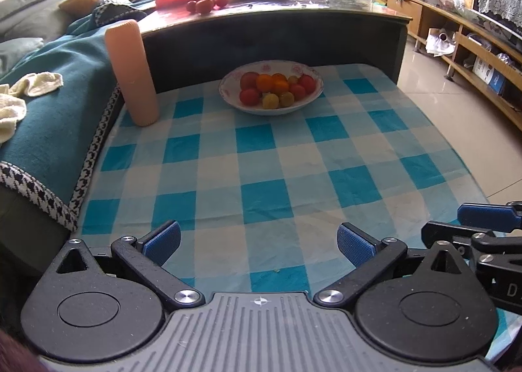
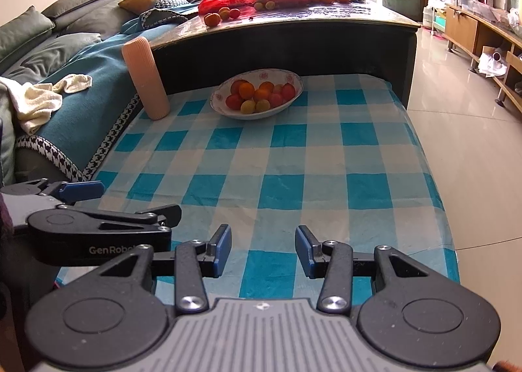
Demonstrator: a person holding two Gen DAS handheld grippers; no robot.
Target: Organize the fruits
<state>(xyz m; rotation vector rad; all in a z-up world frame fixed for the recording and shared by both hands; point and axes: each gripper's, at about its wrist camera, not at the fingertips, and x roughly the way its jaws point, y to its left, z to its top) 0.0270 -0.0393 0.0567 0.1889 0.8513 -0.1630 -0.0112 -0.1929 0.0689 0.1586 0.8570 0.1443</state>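
Two grippers, both parked at the near edge of the checkered cloth (image 1: 261, 163), and the fruit is all the way at the far end.

Going left to right: the pink ribbed cylinder (image 1: 132, 73) stands upright at the far-left corner of the cloth, right against the sofa throw. Just beside it, toward the middle, sits the white bowl (image 1: 228, 96) piled with fruits (image 1: 277, 88), a mix of red, orange and yellow ones. More loose fruit lies up on the dark table behind, well apart from the bowl.

The left gripper (image 1: 259, 244) has its jaws spread wide with nothing between them, and the bowl is pretty much dead ahead of it. The right gripper (image 2: 263, 251) is also parted and empty, jaws a bit narrower, and from its view the bowl (image 2: 293, 96) sits ahead and slightly left.

My guess is the left one has the straighter line in. The bowl is round, so there's no long axis to worry about, just a long reach forward across bare cloth.
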